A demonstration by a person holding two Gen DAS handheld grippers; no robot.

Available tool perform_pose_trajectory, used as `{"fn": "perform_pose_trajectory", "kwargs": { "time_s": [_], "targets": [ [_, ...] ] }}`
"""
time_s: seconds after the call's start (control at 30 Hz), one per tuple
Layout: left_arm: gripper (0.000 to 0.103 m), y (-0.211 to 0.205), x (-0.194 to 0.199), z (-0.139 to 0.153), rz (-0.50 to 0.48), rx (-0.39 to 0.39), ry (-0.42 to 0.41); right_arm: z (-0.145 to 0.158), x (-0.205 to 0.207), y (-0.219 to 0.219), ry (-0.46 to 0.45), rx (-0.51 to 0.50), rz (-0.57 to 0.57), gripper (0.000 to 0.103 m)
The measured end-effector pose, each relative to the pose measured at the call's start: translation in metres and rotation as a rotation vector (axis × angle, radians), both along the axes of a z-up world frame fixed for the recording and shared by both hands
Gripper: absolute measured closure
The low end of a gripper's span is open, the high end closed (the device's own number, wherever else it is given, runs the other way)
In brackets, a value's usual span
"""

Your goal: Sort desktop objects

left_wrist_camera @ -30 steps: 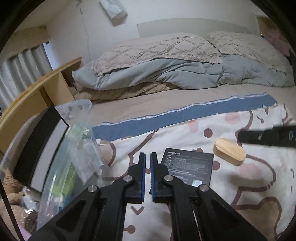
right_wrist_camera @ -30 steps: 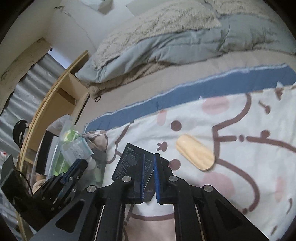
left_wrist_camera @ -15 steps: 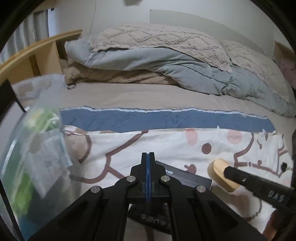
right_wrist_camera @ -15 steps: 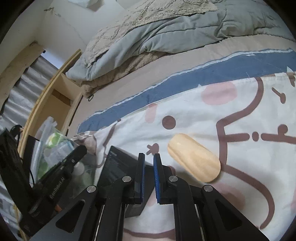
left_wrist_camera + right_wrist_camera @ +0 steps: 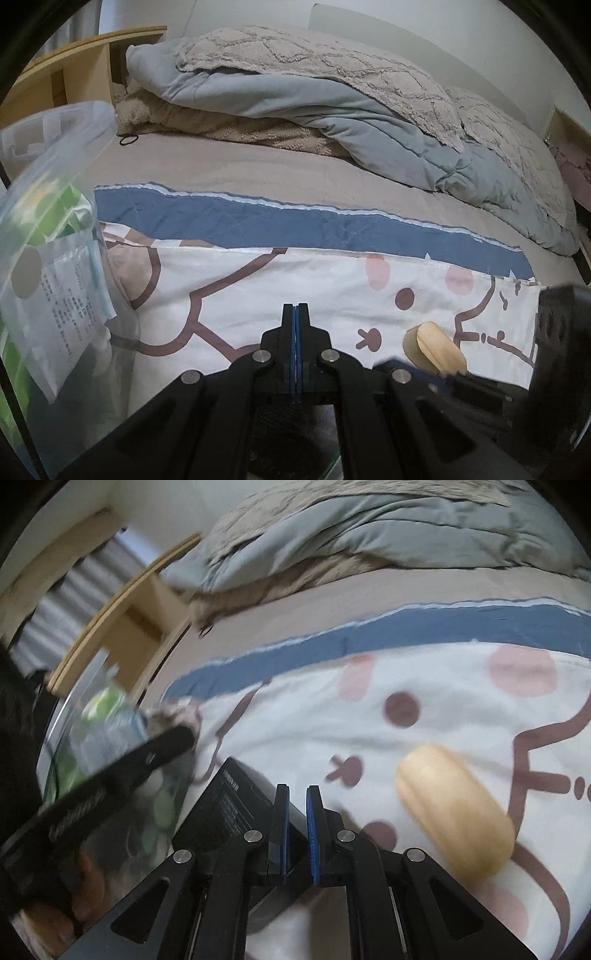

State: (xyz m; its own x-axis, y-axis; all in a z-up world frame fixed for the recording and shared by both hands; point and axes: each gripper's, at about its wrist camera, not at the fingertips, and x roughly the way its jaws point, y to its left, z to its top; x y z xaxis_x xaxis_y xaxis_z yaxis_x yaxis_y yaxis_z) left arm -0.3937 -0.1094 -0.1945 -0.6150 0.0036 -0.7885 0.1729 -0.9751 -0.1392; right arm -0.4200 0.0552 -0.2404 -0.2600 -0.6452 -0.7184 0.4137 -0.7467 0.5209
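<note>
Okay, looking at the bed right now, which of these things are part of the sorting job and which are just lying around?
Part of the job: black box; wooden oval piece; clear container holding packets; left gripper; right gripper.

Just lying about: grey duvet; cartoon sheet; hair tie; wooden shelf.

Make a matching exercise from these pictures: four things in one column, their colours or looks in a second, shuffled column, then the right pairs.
Things:
1. oval block
2. flat box
3. folded duvet
4. storage bin

Looks:
A. clear plastic
B. grey-blue
C. pale wood
D. black with small print

Pairs: 1-C, 2-D, 3-B, 4-A
</note>
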Motion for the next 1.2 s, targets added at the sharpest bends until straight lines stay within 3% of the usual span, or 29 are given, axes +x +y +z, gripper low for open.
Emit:
{"fn": "perform_pose_trajectory", "kwargs": {
  "time_s": [0.17, 0.27, 0.4, 0.57, 0.77, 0.93, 1.07, 1.2],
  "targets": [
    [0.102, -0.002, -0.002, -0.018, -0.007, 0.009, -0.08, -0.004, 0.018, -0.009, -0.018, 0.085, 0.137, 0.093],
    [0.102, -0.003, 0.001, -0.029, -0.004, -0.009, -0.117, -0.009, 0.021, -0.007, -0.022, 0.112, 0.123, 0.093],
    [0.102, -0.006, 0.004, -0.039, -0.014, 0.016, -0.147, -0.009, 0.015, 0.003, -0.05, 0.057, 0.069, 0.093],
    [0.102, -0.007, 0.006, -0.044, -0.017, 0.12, -0.16, -0.01, 0.014, 0.005, -0.083, -0.003, 0.059, 0.093],
    [0.102, 0.01, 0.019, -0.045, -0.068, 0.056, -0.181, -0.01, 0.02, 0.004, -0.094, -0.008, 0.047, 0.093],
    [0.102, 0.023, 0.031, -0.053, -0.114, 0.086, -0.246, -0.005, 0.02, 0.013, -0.112, -0.055, 0.009, 0.093],
    [0.102, 0.032, 0.044, -0.044, -0.14, 0.074, -0.255, -0.001, 0.02, 0.017, -0.113, -0.062, -0.004, 0.093],
    [0.102, 0.019, 0.054, -0.019, -0.055, 0.044, -0.184, -0.003, 0.02, 0.02, -0.137, -0.078, -0.007, 0.093]
  ]
}}
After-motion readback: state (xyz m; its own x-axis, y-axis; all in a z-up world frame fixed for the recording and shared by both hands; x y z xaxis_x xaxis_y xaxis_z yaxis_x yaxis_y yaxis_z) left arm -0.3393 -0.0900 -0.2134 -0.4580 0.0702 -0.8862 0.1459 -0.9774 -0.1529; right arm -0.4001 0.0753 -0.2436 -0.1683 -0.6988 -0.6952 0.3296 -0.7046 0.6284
